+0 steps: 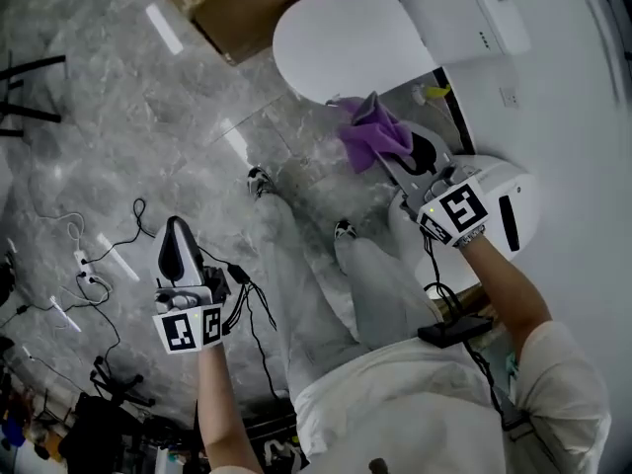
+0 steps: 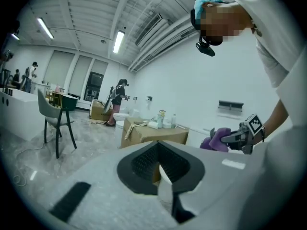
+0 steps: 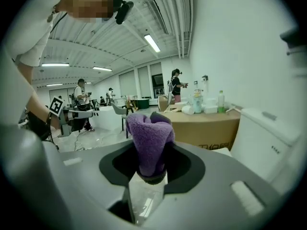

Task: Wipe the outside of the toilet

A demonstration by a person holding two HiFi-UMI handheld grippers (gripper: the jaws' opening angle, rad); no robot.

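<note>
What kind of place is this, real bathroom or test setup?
Probably an open lab or showroom hall, not a bathroom: the toilet stands beside a cardboard box, cables trail over the floor, and other people work in the same room.

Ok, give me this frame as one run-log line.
stage: purple cloth at toilet front edge, contact unclear | right gripper: jaws shut on purple cloth | left gripper: jaws shut, empty, held aside

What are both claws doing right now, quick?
Left claw: closed, empty.
Right claw: closed on the purple cloth.
</note>
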